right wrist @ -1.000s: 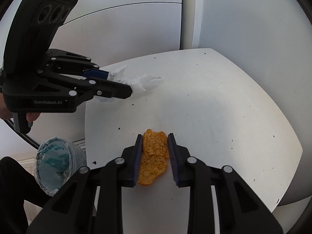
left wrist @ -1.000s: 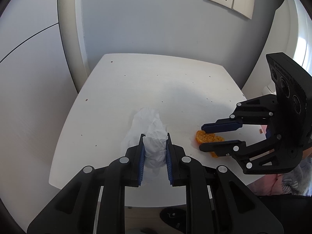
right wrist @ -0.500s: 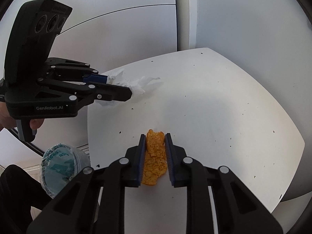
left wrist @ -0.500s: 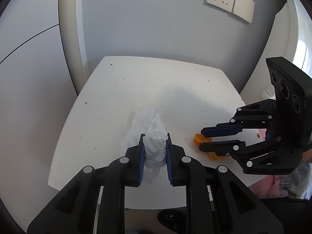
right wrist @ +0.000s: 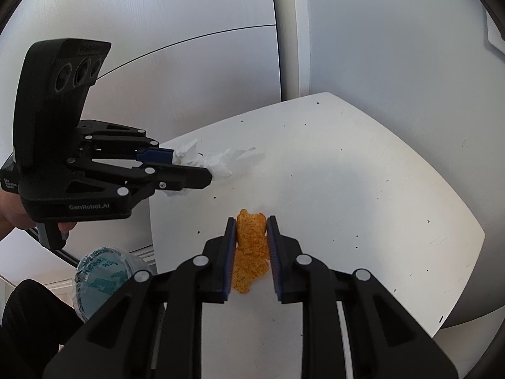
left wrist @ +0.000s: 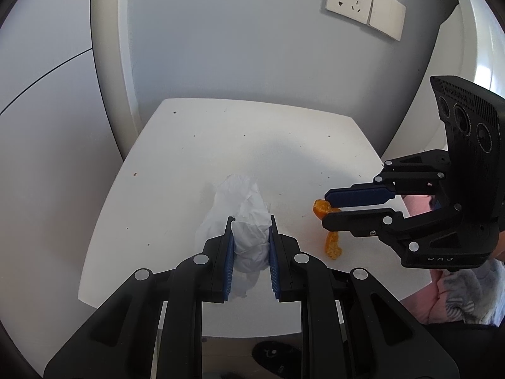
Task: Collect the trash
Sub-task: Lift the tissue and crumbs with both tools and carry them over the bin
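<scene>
My left gripper [left wrist: 251, 221] is shut on a crumpled white tissue [left wrist: 247, 221] and holds it just above the white table [left wrist: 221, 145]. It also shows in the right wrist view [right wrist: 192, 165] with the tissue [right wrist: 221, 162] sticking out past its fingertips. My right gripper [right wrist: 251, 221] is shut on an orange peel [right wrist: 251, 246], which hangs down between the pads. In the left wrist view the right gripper [left wrist: 325, 205] holds the peel [left wrist: 331, 243] above the table's right side.
A bin lined with a teal-printed plastic bag [right wrist: 101, 281] stands on the floor left of the table [right wrist: 347, 189]. Grey walls close in behind, with a socket plate [left wrist: 350, 0]. Pink cloth [left wrist: 448, 297] lies off the table's right edge.
My right gripper closed on the orange peel and lifted it off the table. Both grippers rose and drew back a little; the left kept hold of the tissue.
</scene>
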